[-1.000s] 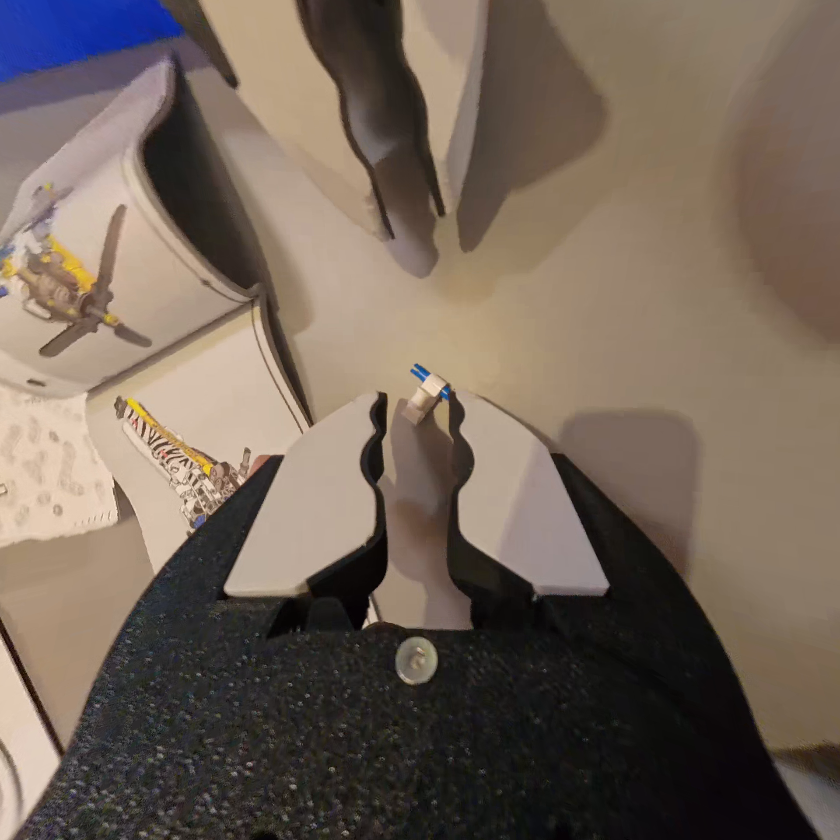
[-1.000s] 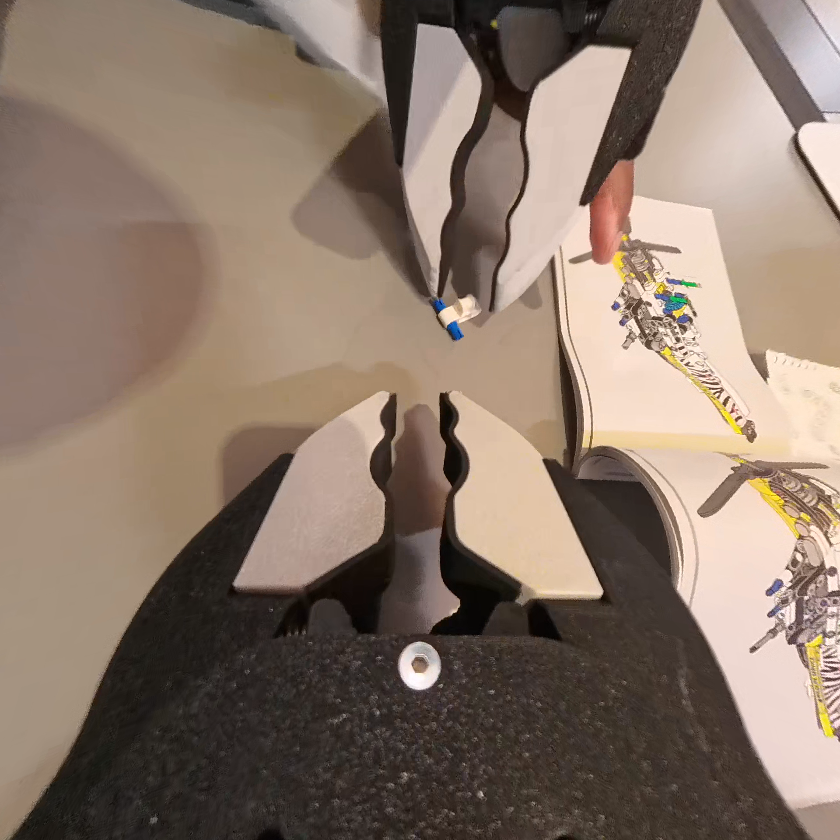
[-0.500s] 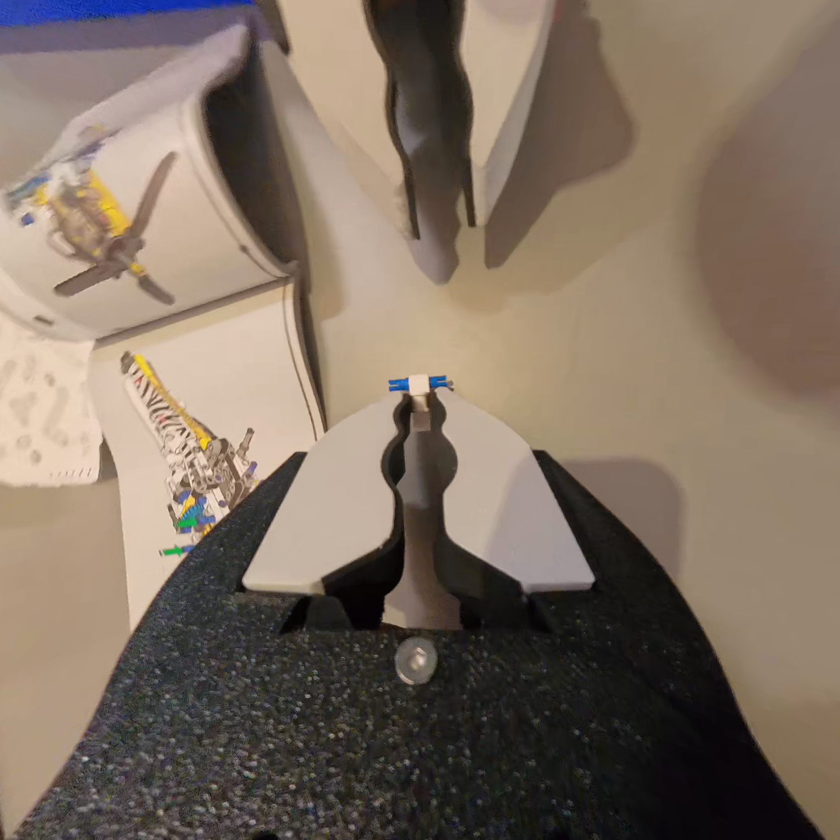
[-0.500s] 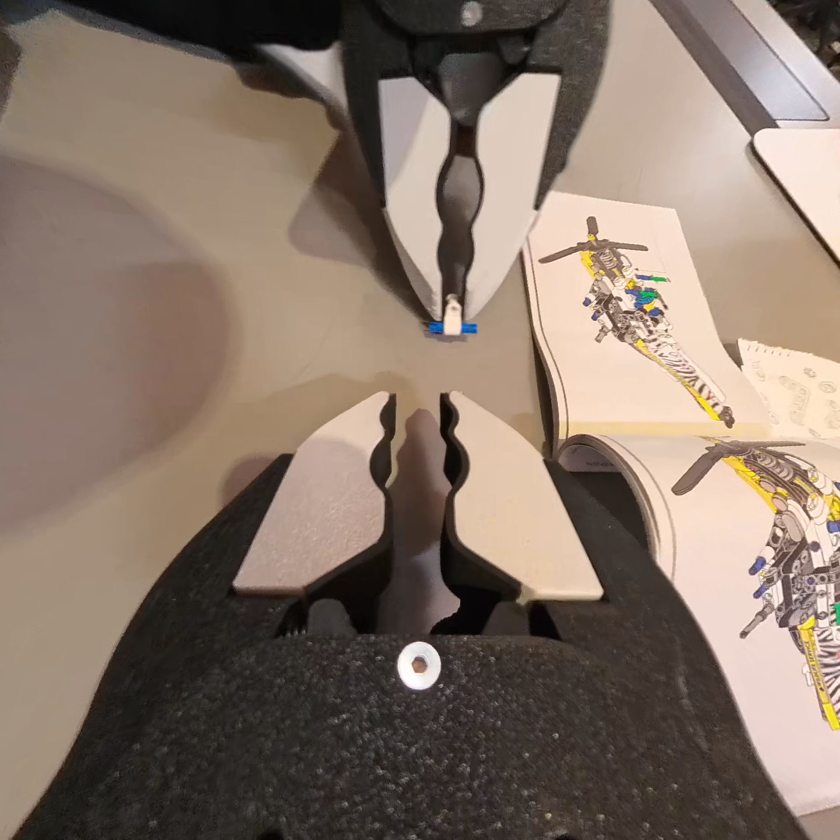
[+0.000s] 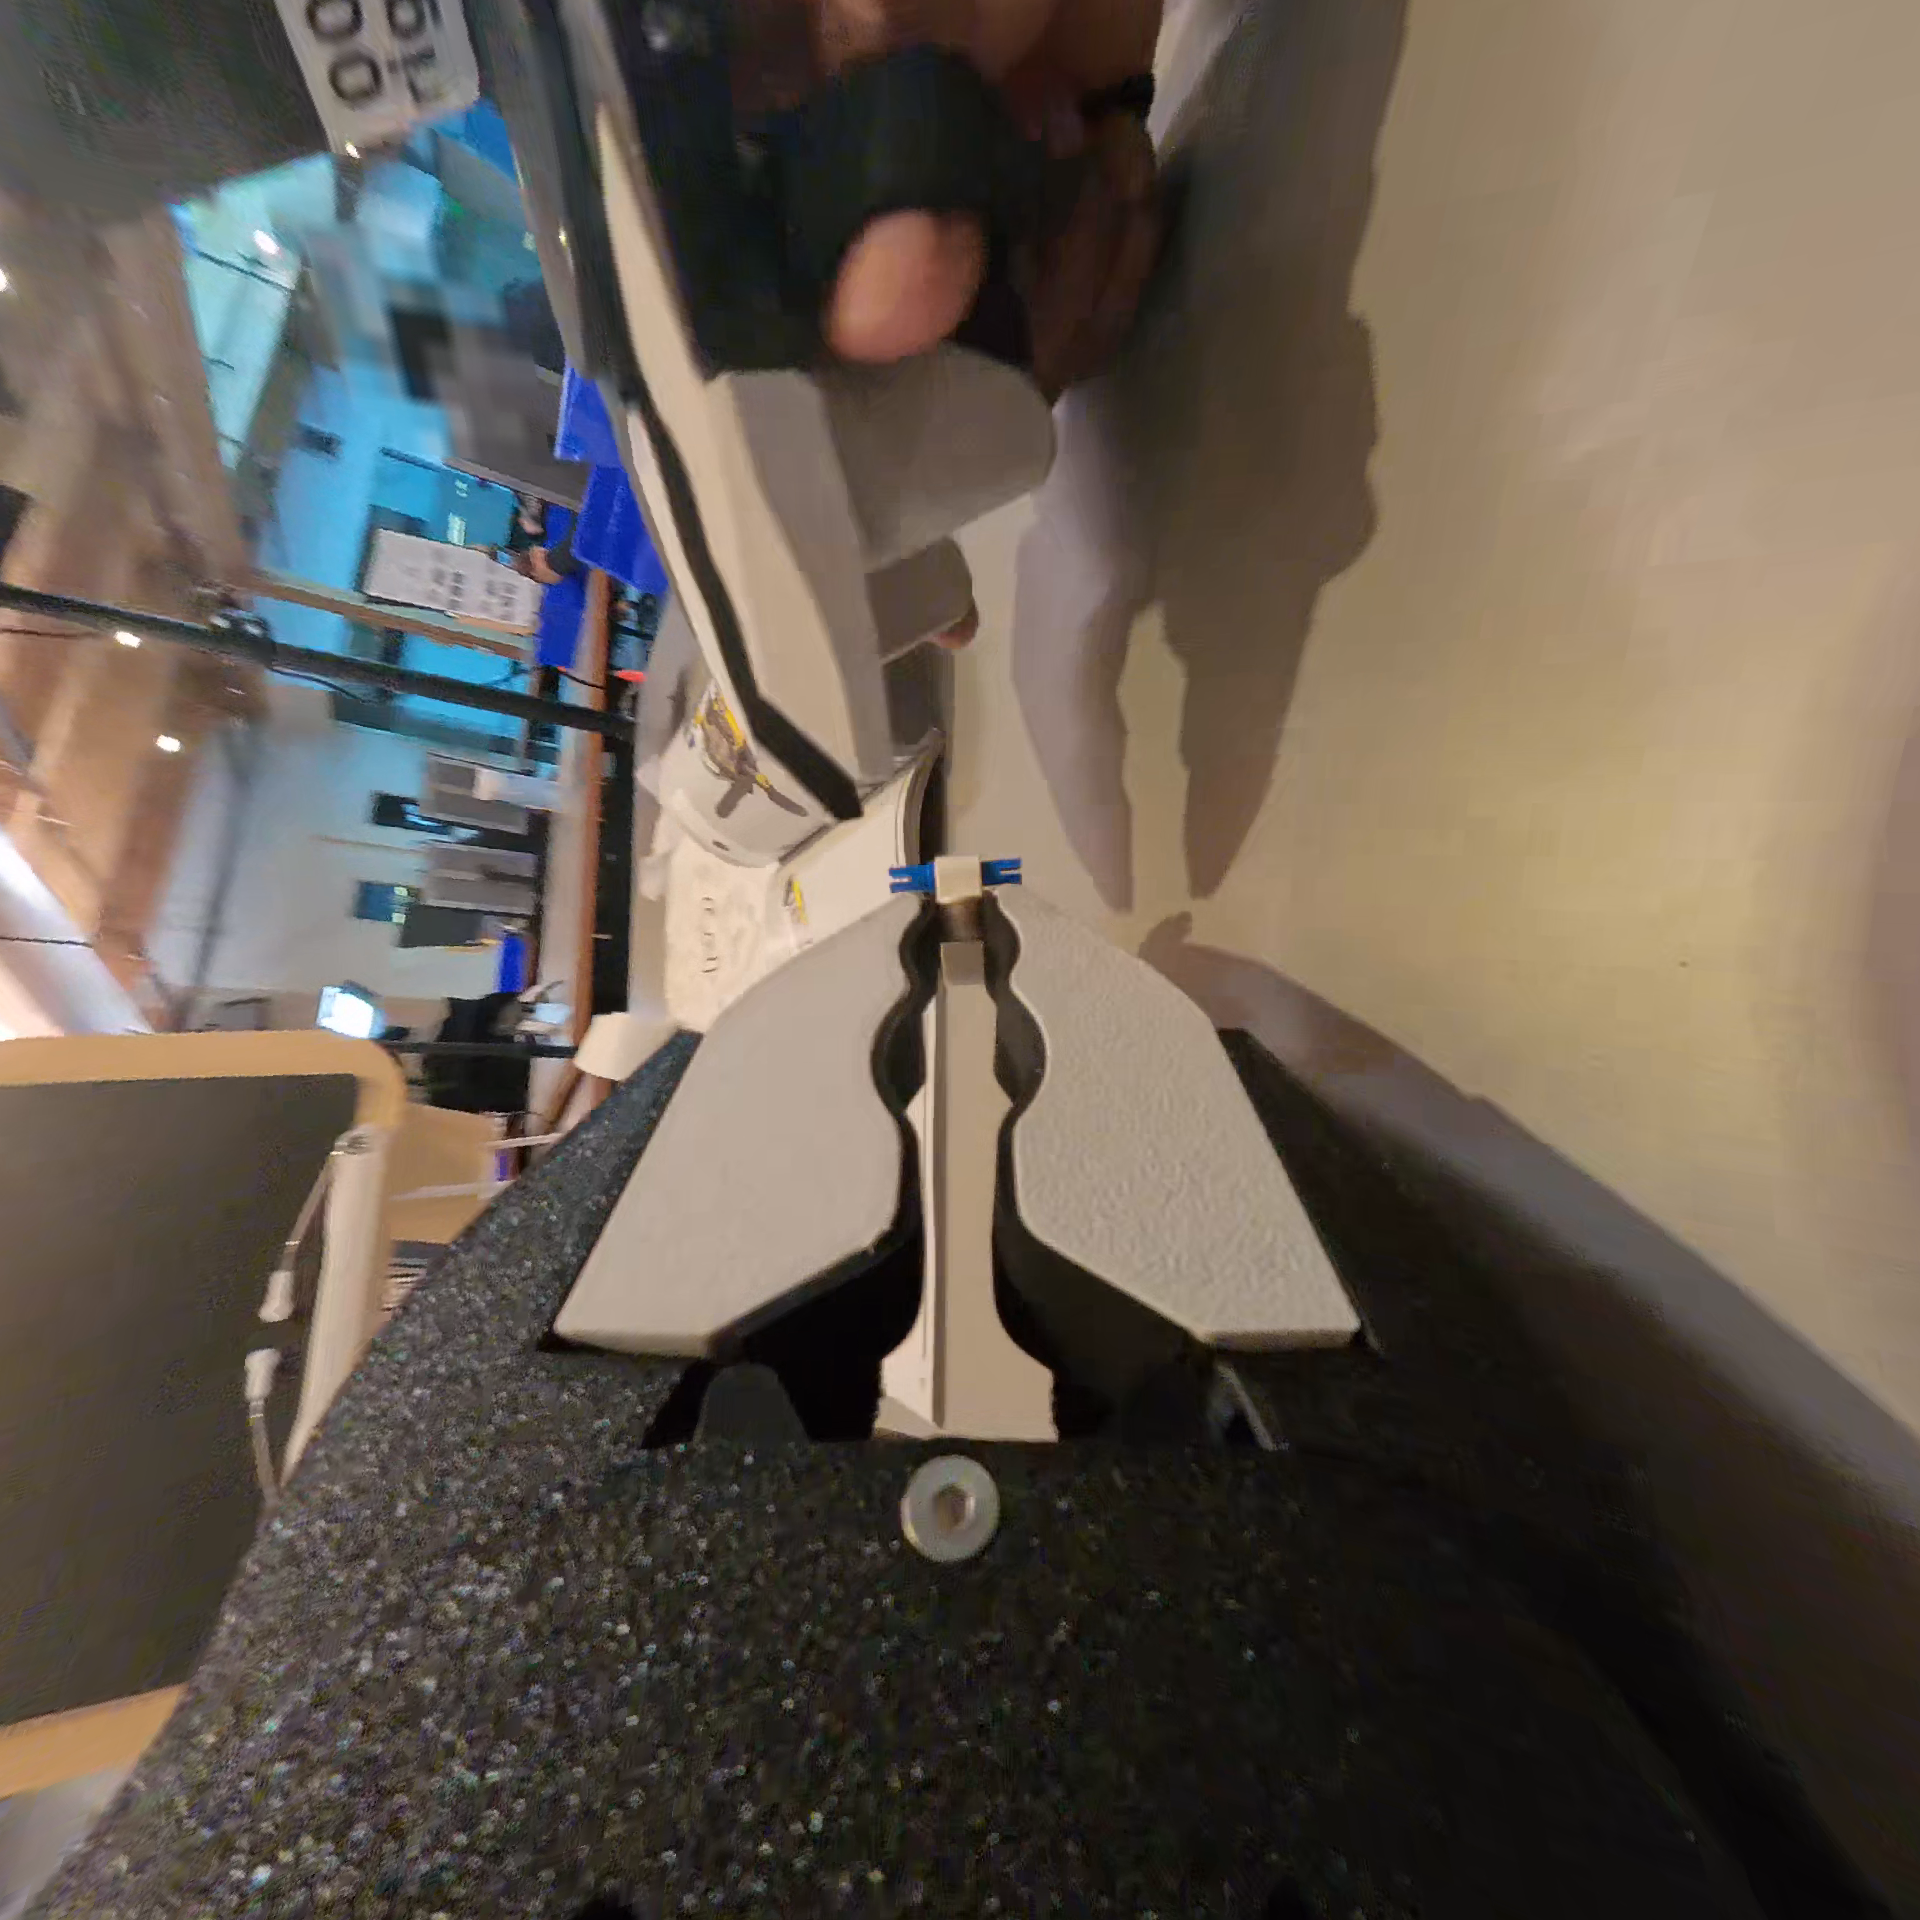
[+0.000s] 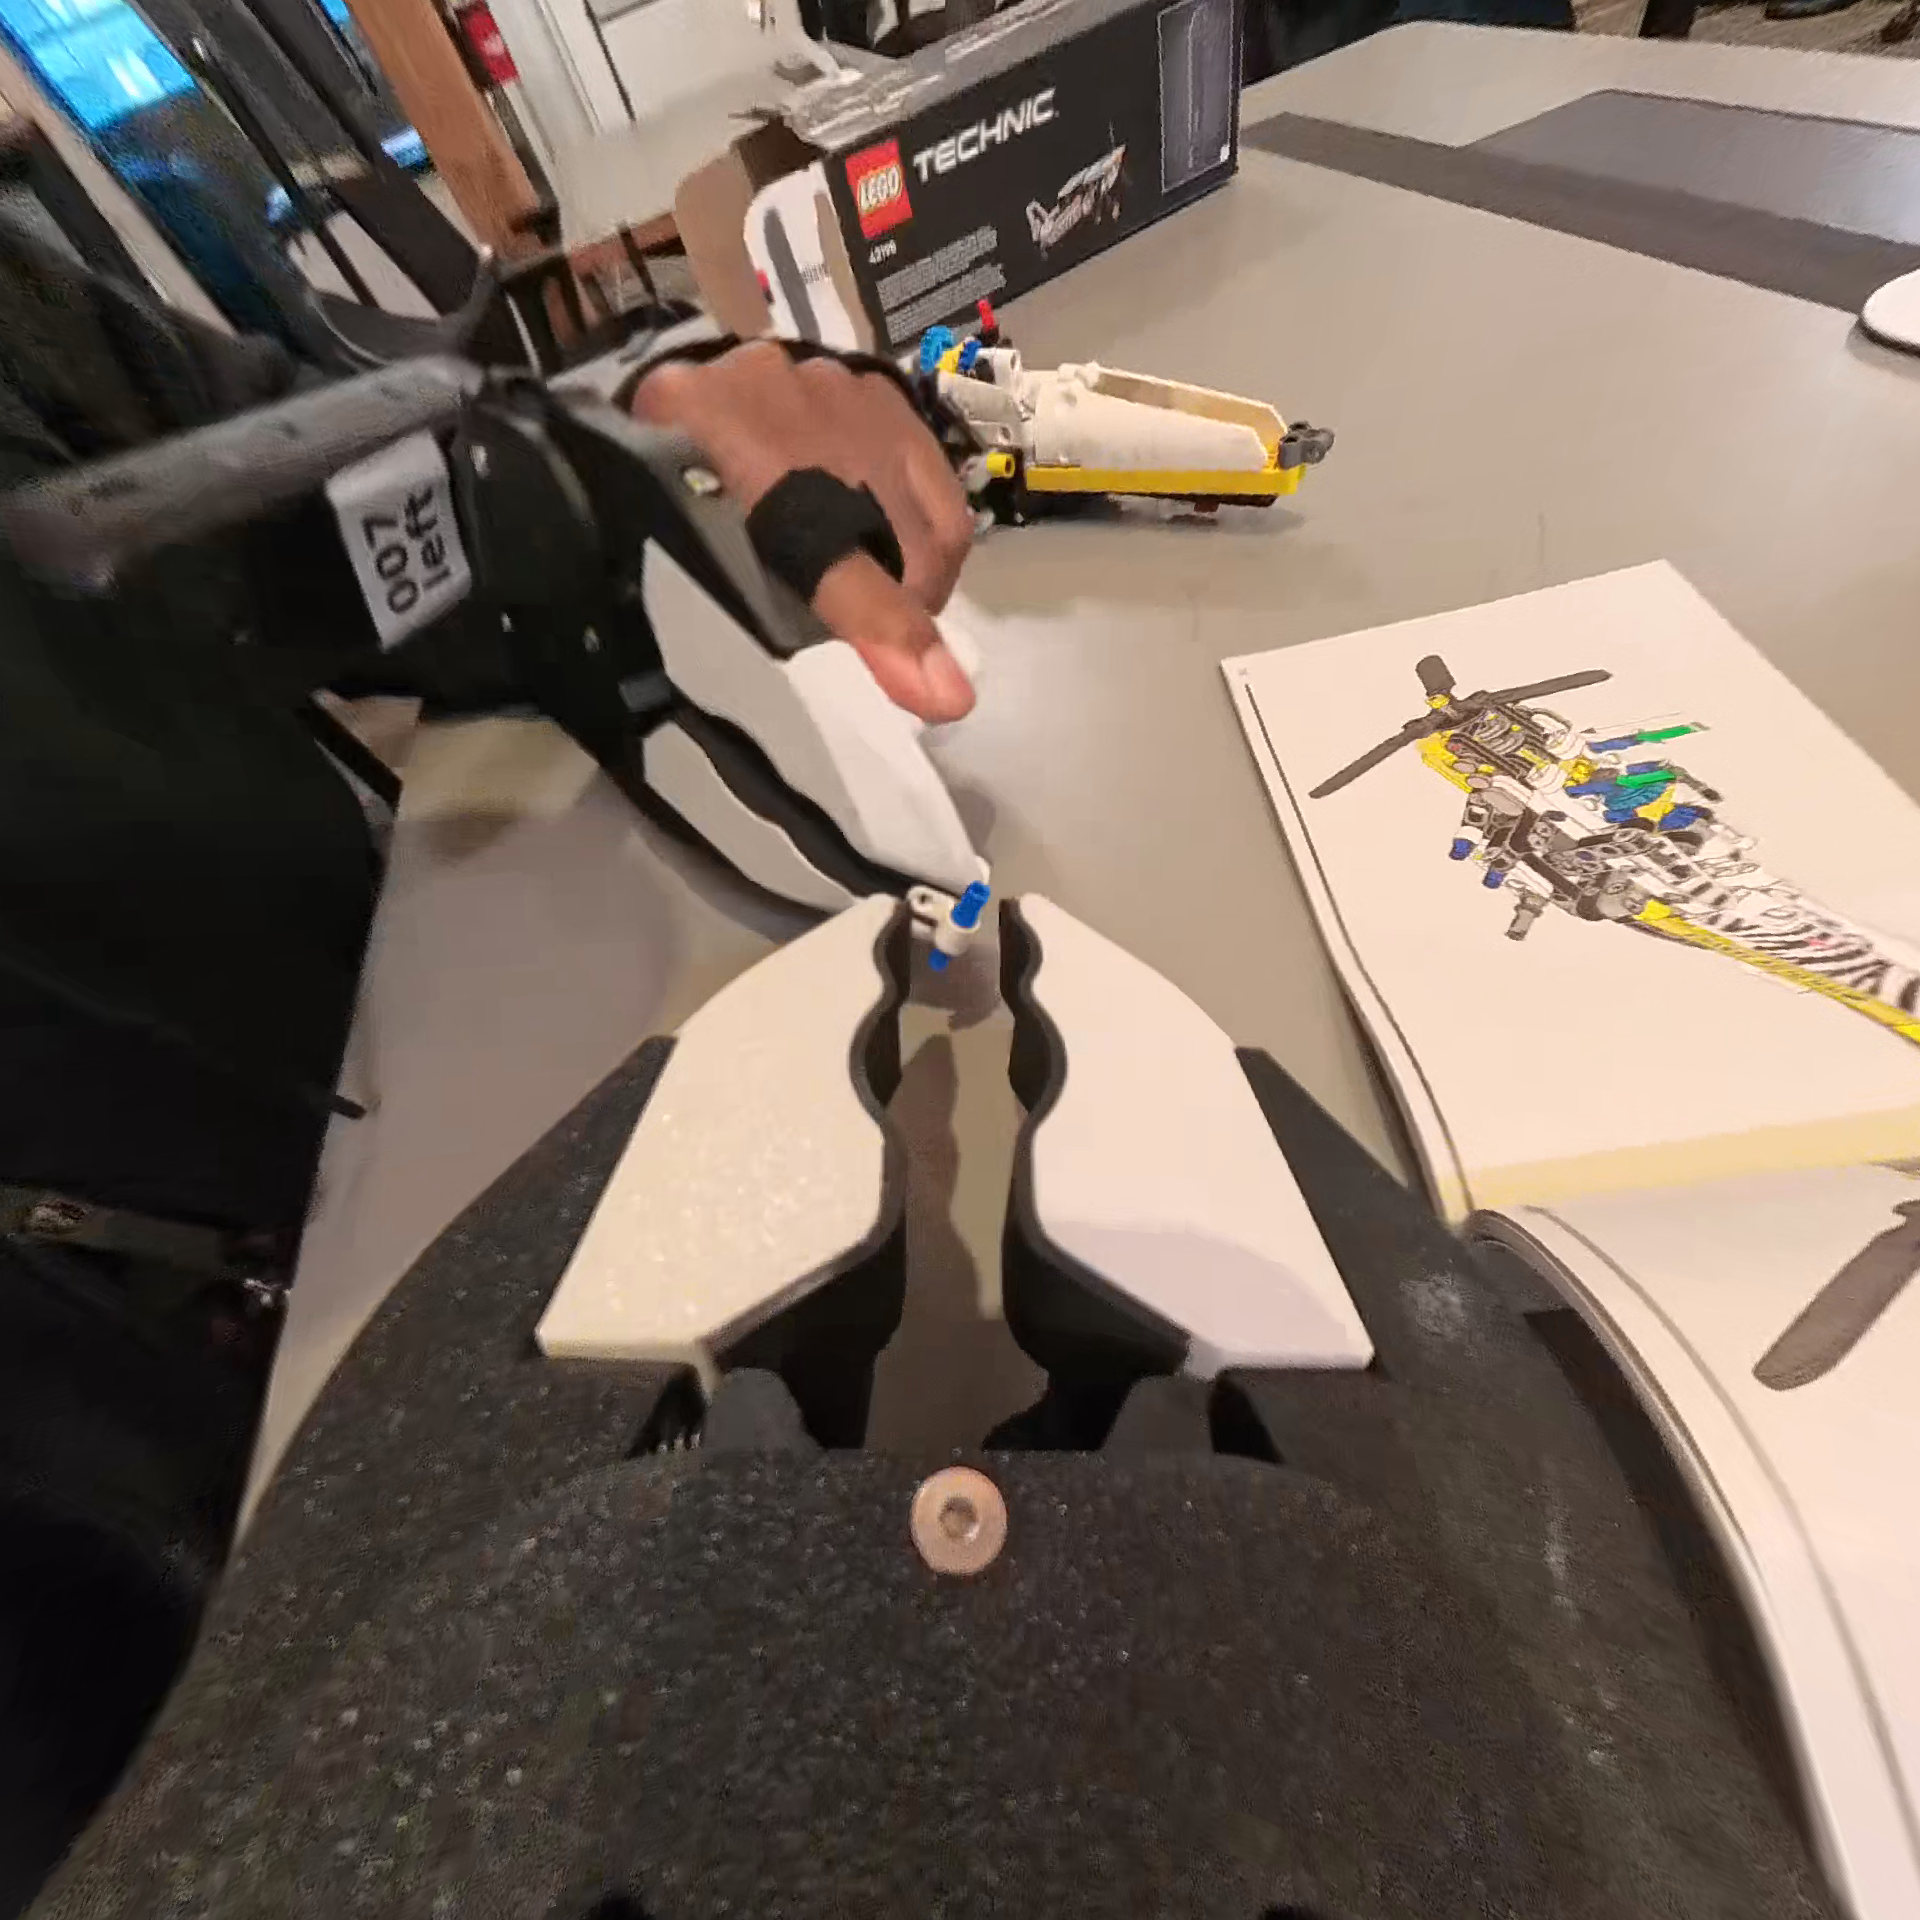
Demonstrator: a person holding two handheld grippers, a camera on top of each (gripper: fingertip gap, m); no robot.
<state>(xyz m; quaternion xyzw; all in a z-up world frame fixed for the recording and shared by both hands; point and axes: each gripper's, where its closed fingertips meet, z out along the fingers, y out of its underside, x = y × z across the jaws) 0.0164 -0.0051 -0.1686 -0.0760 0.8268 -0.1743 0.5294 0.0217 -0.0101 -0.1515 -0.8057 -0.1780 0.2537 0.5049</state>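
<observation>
Left gripper [image 5: 958, 920]: tips pinched on small white plastic connector with blue cross-pin [image 5: 957, 878], pin ends left exposed. Right gripper [image 6: 951, 914]: jaws apart, empty, straddling that pin. Open white paper instruction booklet [image 6: 1558, 935] lies to its right, readable.

Colours here: the left tongs [image 5: 958, 914] have pale grey fingers [image 5: 1122, 1122] with black inner edges on a speckled black body, and the little connector piece [image 5: 958, 878] clamped in them is white with a blue pin through it. Right tongs [image 6: 951, 914] look the same, off-white fingers on black. The surface [image 6: 1403, 436] is flat beige-grey. The open instruction booklet [image 6: 1558, 1039] is white, printed with a yellow, black and zebra-striped helicopter. The half-built model [image 6: 1122, 447] is white over yellow. The box [image 6: 1039, 197] is black with a red logo patch.
</observation>
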